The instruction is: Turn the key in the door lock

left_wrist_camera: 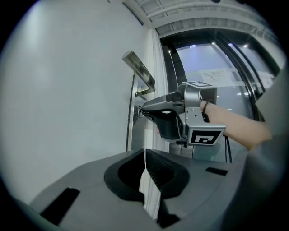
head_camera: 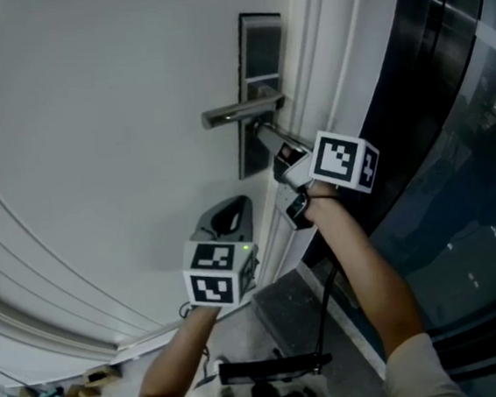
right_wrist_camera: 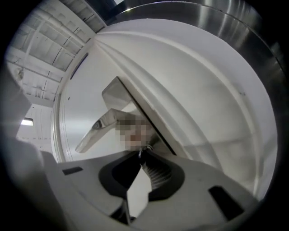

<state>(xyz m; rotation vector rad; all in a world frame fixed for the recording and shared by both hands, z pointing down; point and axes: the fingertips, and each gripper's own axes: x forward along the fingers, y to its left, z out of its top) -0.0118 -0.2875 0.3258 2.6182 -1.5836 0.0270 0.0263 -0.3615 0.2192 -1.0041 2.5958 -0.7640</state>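
Right gripper (head_camera: 266, 134) pinches slim metal key (right_wrist_camera: 142, 151) in ribbed jaws (left gripper (left_wrist_camera: 145, 153) jaws together).

the door (head_camera: 90, 122) is smooth, matt white paint. its lever handle (head_camera: 239, 110) and lock plate (head_camera: 259, 55) are brushed metal, faintly shiny. the left gripper (left_wrist_camera: 144, 151) and right gripper (right_wrist_camera: 142, 158) are matt grey plastic with ribbed dark pads in the jaws. the key (right_wrist_camera: 140, 152) glints metallic. the glass wall (head_camera: 452, 128) is dark and glossy.

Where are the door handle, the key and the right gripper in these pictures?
door handle (head_camera: 239, 111), head view, middle of the lever.
key (right_wrist_camera: 141, 154), right gripper view, the small metal bit showing at the jaws' tips.
right gripper (head_camera: 262, 131), head view, between its jaws' tips at the lock.
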